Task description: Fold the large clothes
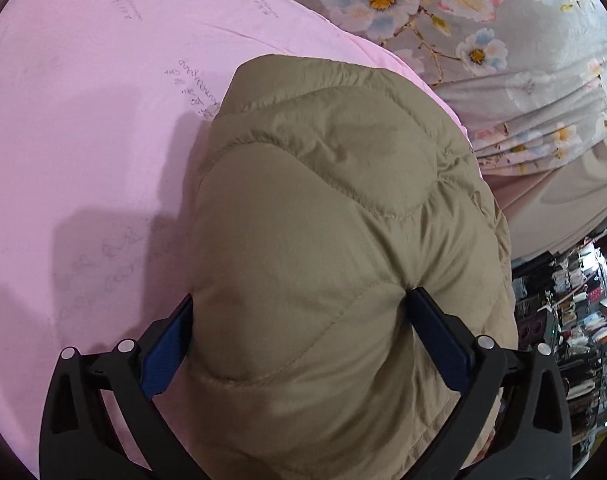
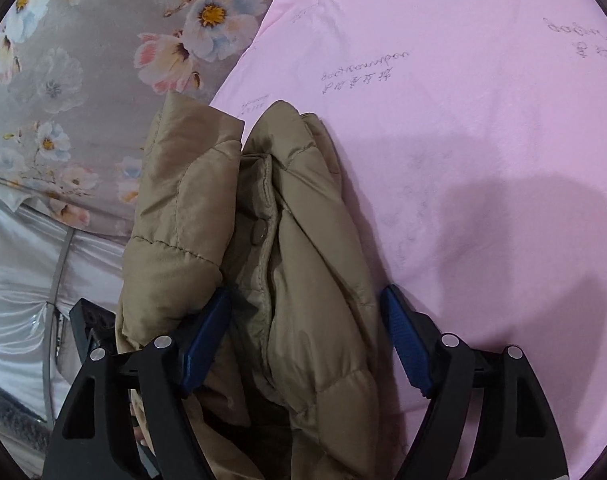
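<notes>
Jacket (image 1: 323, 240) bunches over the pink bed (image 1: 83, 140), clamped thickly by left gripper (image 1: 299, 312) and right gripper (image 2: 305, 308) fingers, seemingly to carry its fold across.

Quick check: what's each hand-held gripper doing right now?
Left hand-held gripper: closed on the khaki quilted jacket.
Right hand-held gripper: closed on the same jacket.

Pink sheet (image 1: 83, 140); floral quilt (image 1: 503, 32) beside; cluttered shelves (image 1: 575, 312).
</notes>
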`<action>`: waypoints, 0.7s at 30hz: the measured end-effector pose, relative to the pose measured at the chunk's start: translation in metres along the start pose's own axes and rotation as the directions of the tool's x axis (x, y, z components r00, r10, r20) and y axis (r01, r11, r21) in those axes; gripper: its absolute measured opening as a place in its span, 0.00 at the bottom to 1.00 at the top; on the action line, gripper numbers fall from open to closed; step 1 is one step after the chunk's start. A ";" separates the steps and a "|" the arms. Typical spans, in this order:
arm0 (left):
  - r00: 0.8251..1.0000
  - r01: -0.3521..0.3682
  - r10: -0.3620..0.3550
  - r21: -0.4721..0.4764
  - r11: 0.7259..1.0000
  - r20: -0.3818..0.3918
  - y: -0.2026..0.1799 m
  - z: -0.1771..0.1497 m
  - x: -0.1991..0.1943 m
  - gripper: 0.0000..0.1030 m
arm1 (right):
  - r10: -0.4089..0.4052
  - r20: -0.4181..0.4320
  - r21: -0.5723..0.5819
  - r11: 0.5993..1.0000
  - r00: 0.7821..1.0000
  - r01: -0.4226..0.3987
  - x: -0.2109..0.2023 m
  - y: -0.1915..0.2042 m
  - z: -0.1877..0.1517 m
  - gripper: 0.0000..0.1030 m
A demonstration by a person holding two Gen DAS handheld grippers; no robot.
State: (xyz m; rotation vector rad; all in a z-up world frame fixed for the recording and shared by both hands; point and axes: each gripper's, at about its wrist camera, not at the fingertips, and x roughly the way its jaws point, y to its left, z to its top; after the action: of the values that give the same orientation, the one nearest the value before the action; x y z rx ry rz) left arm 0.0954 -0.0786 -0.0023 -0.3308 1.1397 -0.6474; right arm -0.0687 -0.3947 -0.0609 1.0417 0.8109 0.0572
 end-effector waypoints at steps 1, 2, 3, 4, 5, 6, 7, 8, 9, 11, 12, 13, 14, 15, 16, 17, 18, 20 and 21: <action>1.000 -0.004 0.004 0.007 1.000 0.002 -0.003 0.000 0.001 0.96 | 0.028 -0.010 0.006 1.000 1.000 -0.028 0.005 0.002 0.001 0.73; 1.000 -0.005 0.005 0.012 1.000 0.006 -0.007 0.000 0.001 0.96 | 0.060 -0.031 0.013 0.998 0.998 -0.060 0.011 0.003 0.001 0.69; 1.000 -0.003 0.002 0.024 1.000 0.011 -0.011 -0.001 0.001 0.96 | 0.083 -0.047 0.021 0.996 0.995 -0.082 0.017 0.005 0.001 0.63; 1.000 0.001 -0.001 0.043 0.999 0.019 -0.015 -0.001 -0.001 0.95 | 0.108 -0.066 0.024 0.994 0.992 -0.107 0.024 0.008 0.001 0.61; 0.999 -0.003 0.001 0.065 0.998 0.034 -0.020 -0.001 -0.003 0.93 | 0.121 -0.073 0.026 0.992 0.990 -0.120 0.028 0.010 0.000 0.56; 0.999 -0.010 0.006 0.083 0.996 0.049 -0.023 0.000 -0.005 0.89 | 0.132 -0.073 0.026 0.991 0.989 -0.130 0.030 0.012 0.000 0.48; 0.998 -0.011 0.004 0.105 0.994 0.069 -0.026 0.002 -0.009 0.87 | 0.144 -0.071 0.020 0.989 0.987 -0.143 0.031 0.016 0.000 0.44; 0.996 -0.012 0.000 0.136 0.991 0.090 -0.029 0.004 -0.014 0.84 | 0.155 -0.059 0.005 0.988 0.986 -0.155 0.031 0.021 0.001 0.36; 0.995 -0.011 -0.006 0.159 0.987 0.104 -0.032 0.007 -0.017 0.82 | 0.158 -0.049 -0.013 0.987 0.986 -0.159 0.029 0.027 0.001 0.30; 0.990 -0.003 -0.025 0.203 0.979 0.136 -0.036 0.016 -0.026 0.79 | 0.191 -0.019 -0.063 0.979 0.981 -0.192 0.027 0.045 0.004 0.24; 0.988 0.004 -0.038 0.219 0.976 0.153 -0.038 0.022 -0.031 0.77 | 0.199 -0.001 -0.095 0.976 0.980 -0.198 0.027 0.058 0.008 0.23; 0.984 0.006 -0.047 0.231 0.973 0.173 -0.039 0.029 -0.036 0.77 | 0.200 0.013 -0.128 0.972 0.980 -0.197 0.030 0.072 0.015 0.22; 0.981 0.002 -0.049 0.242 0.970 0.189 -0.038 0.035 -0.040 0.76 | 0.204 0.024 -0.162 0.967 0.979 -0.197 0.032 0.084 0.020 0.22; 0.977 -0.007 -0.048 0.254 0.967 0.210 -0.038 0.042 -0.045 0.75 | 0.206 0.030 -0.192 0.962 0.978 -0.197 0.036 0.097 0.027 0.22; 0.972 -0.020 -0.044 0.265 0.964 0.233 -0.038 0.049 -0.048 0.74 | 0.206 0.032 -0.222 0.956 0.978 -0.194 0.041 0.112 0.035 0.22; 0.966 -0.034 -0.039 0.274 0.961 0.257 -0.037 0.056 -0.053 0.74 | 0.206 0.034 -0.250 0.949 0.978 -0.191 0.048 0.126 0.042 0.22; 0.958 -0.048 -0.036 0.282 0.958 0.284 -0.035 0.064 -0.057 0.74 | 0.207 0.035 -0.271 0.944 0.978 -0.190 0.053 0.136 0.048 0.21; 0.941 -0.077 -0.027 0.293 0.953 0.337 -0.027 0.082 -0.067 0.73 | 0.215 0.036 -0.316 0.929 0.976 -0.193 0.069 0.158 0.060 0.21; 0.935 -0.088 -0.022 0.293 0.952 0.353 -0.024 0.089 -0.070 0.73 | 0.220 0.034 -0.333 0.922 0.975 -0.197 0.078 0.167 0.065 0.21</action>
State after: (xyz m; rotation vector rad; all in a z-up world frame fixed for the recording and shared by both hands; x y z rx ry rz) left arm 0.1514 -0.0604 0.0974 -0.1523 0.6861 -0.6910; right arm 0.0809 -0.3230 0.0420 0.8041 0.5978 0.3257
